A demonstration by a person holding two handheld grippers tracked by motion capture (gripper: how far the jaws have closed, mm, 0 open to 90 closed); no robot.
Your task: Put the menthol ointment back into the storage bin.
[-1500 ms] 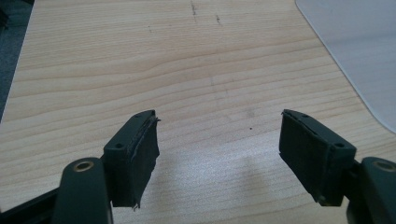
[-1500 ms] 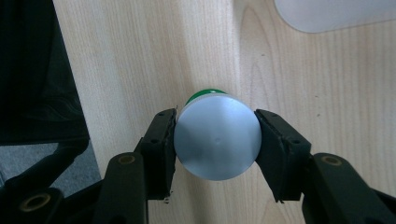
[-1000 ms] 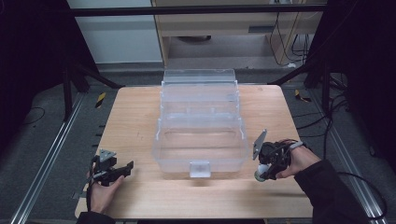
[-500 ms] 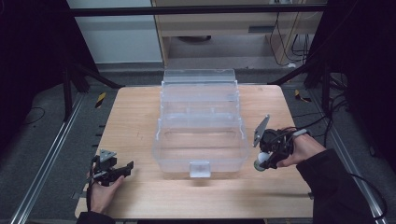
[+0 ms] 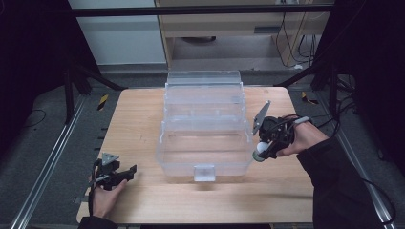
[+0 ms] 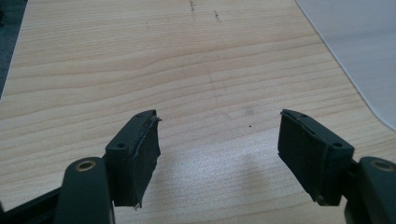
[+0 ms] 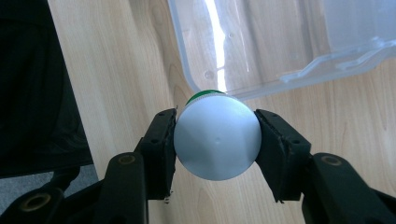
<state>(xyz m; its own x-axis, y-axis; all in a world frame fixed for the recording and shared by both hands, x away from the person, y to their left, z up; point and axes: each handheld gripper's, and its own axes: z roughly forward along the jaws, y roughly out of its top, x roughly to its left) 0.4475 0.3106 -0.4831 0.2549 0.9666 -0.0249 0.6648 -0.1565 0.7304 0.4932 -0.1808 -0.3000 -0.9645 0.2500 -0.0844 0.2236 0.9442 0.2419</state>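
A clear plastic tiered box (image 5: 205, 129) stands open in the middle of the wooden table (image 5: 138, 119). My right gripper (image 5: 261, 151) hovers just off the box's right wall, shut on a small white bottle (image 5: 259, 150) with a green band. In the right gripper view the bottle's round white bottom (image 7: 217, 138) sits squeezed between the two jaws of the right gripper (image 7: 215, 140), with the box's rim (image 7: 280, 74) right behind it. My left gripper (image 5: 125, 171) rests near the table's front left corner; its jaws stand wide apart over bare wood in the left gripper view (image 6: 217, 144).
A corner of the clear box (image 6: 364, 51) shows at the upper right of the left gripper view. Metal rails (image 5: 43, 176) run along both sides of the table. A pale cabinet (image 5: 229, 28) stands beyond the far edge.
My right gripper has carried the white bottle left and slightly away from the person, closer to the box's right wall. The left gripper has stayed put.
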